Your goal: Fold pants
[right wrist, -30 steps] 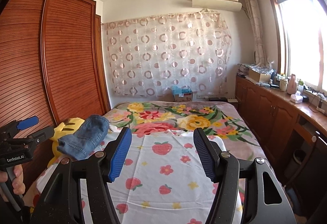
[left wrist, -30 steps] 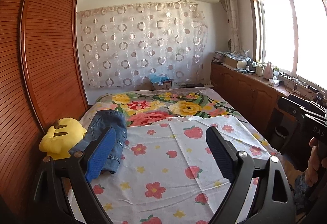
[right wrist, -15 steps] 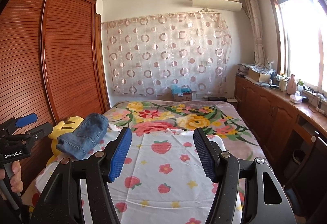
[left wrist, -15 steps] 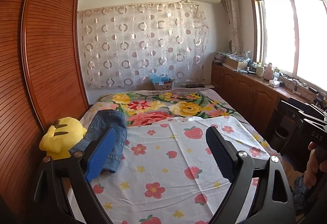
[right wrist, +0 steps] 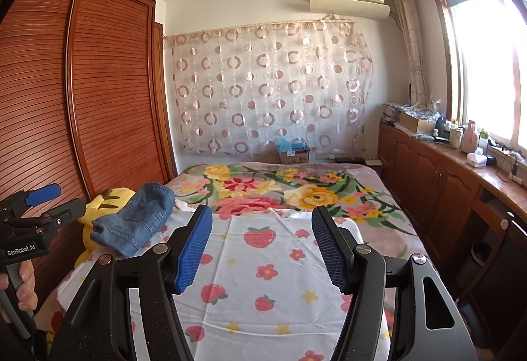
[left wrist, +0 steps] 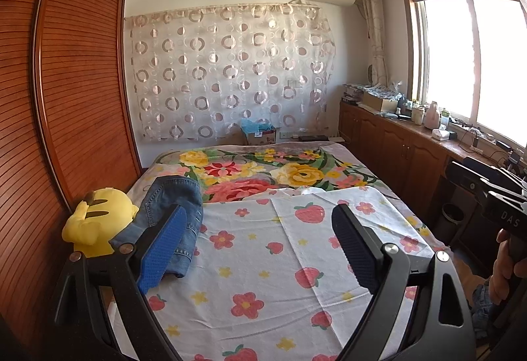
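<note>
L wrist view: left gripper (left wrist: 260,249) jaws wide, nothing btwn pads, hovering over the bed (left wrist: 378,183); folded jeans (left wrist: 171,216) lie at 10 o'clock of the gripper, on the strawberry sheet (left wrist: 263,262) edge, leaning against a yellow plush (left wrist: 95,222); wardrobe (left wrist: 66,97) at 9 o'clock; a hand (left wrist: 504,265) w/ the other tool at 3 o'clock. R wrist view: right gripper (right wrist: 262,249) jaws moderately wide, empty, above the sheet (right wrist: 263,278); jeans (right wrist: 138,219) at 10 o'clock, well apart from the pads, resting on the plush (right wrist: 105,196); left gripper's blue fingertip (right wrist: 42,193) at 9 o'clock, w/ a hand (right wrist: 23,285) below; bench (right wrist: 477,173) w/ clutter at 3 o'clock under the window.
</note>
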Tool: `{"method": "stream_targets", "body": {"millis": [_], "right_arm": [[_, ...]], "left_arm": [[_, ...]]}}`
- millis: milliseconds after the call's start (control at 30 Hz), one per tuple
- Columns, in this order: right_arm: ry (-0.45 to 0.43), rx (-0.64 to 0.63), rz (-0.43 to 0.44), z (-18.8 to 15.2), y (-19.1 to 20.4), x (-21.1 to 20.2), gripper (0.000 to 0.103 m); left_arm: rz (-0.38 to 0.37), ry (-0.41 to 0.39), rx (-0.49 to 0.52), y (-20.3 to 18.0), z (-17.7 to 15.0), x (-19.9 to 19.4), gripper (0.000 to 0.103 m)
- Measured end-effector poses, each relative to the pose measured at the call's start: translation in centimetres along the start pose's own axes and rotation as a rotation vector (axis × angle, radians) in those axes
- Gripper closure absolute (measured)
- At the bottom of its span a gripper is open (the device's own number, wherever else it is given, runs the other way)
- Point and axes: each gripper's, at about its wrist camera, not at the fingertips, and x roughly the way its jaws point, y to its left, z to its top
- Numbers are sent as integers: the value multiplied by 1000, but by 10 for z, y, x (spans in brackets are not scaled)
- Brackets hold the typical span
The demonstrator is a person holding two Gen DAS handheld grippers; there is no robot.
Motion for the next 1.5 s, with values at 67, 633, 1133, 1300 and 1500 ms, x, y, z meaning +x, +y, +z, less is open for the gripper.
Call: {"method": "stream_targets", "body": {"millis": [67,633,1133,1300,1500], "right_arm": [[-1,1,1,0,0,-1,38],[-3,-2,1,-1,1,-2,38],[-3,-2,2,-1,1,-2,38],[-3,-2,2,-1,2,-2,38],[-3,2,2,0,2,-2,38]], "left_arm": [[2,-1,0,0,0,-1,13],[1,-1,0,2,1,-1,13],[1,-2,-1,2,0,-1,13],[-1,-2,-1,2,0,-1,13],[1,-2,-2,2,0,-1,13]]}}
